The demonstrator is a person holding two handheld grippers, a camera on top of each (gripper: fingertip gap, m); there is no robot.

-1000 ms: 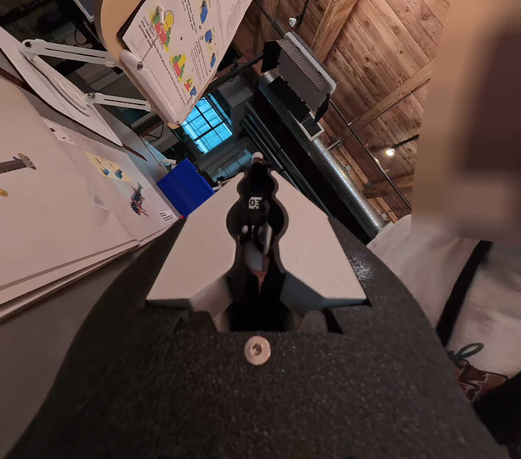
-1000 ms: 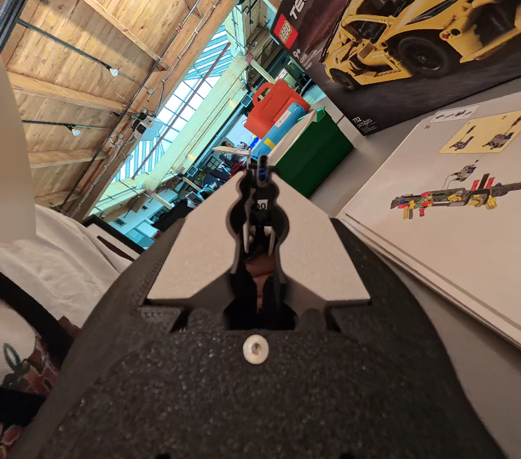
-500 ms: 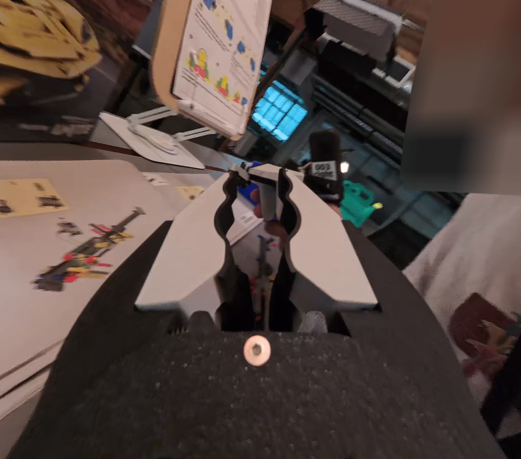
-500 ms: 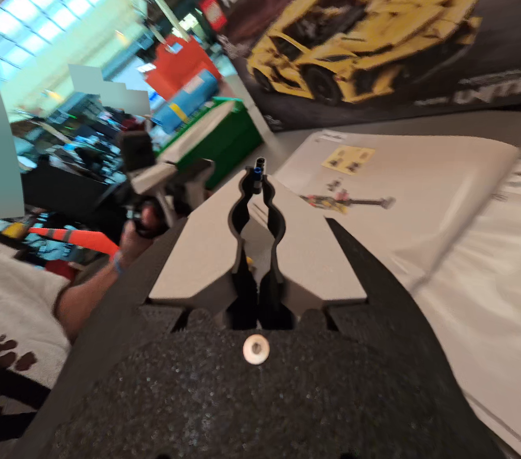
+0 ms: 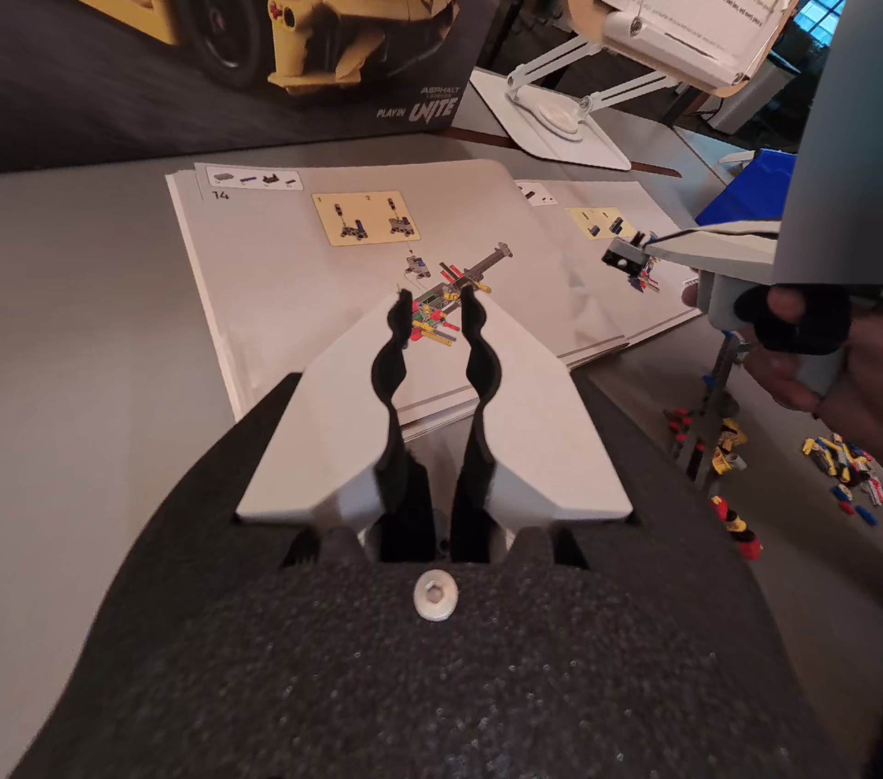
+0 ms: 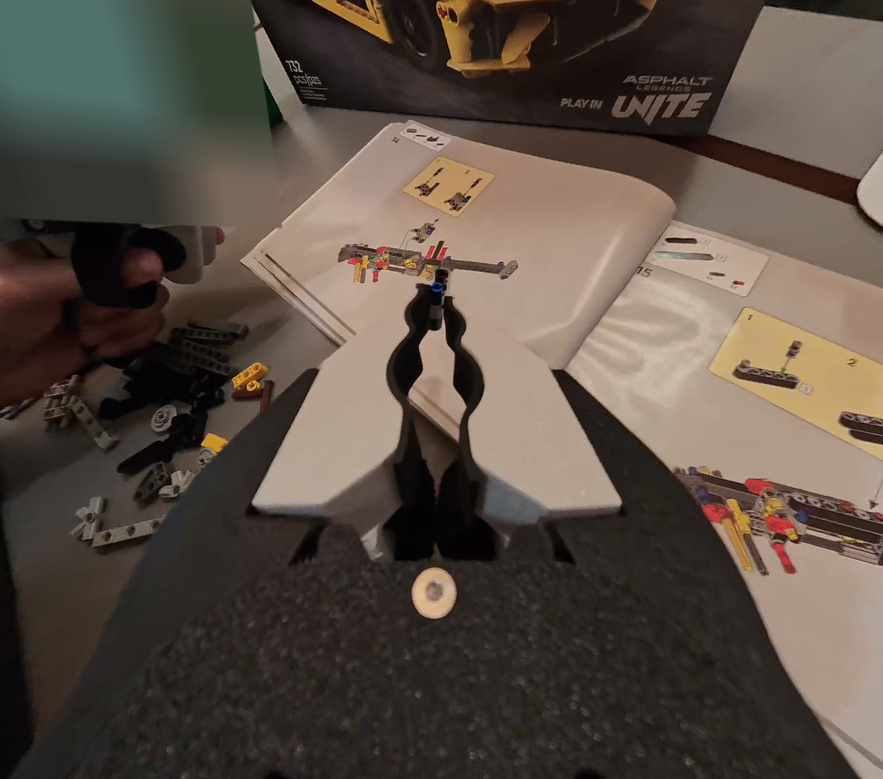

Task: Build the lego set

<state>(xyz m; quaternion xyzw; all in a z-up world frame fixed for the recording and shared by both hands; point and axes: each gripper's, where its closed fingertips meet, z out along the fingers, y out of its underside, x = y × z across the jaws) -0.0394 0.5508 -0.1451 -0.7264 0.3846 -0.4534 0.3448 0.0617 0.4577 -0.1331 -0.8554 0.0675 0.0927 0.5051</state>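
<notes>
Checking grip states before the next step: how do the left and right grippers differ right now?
The left gripper is open with nothing between its fingertips; the right gripper is shut on a small pin with a blue collar. The left points at the left page of the instruction booklet, the right toward the fold between its pages. Both share grey fingers with wavy black pads and hover above the booklet.

Set box cut off by the top edge, instruction booklet cut off at right, loose pieces too small to be identified
</notes>
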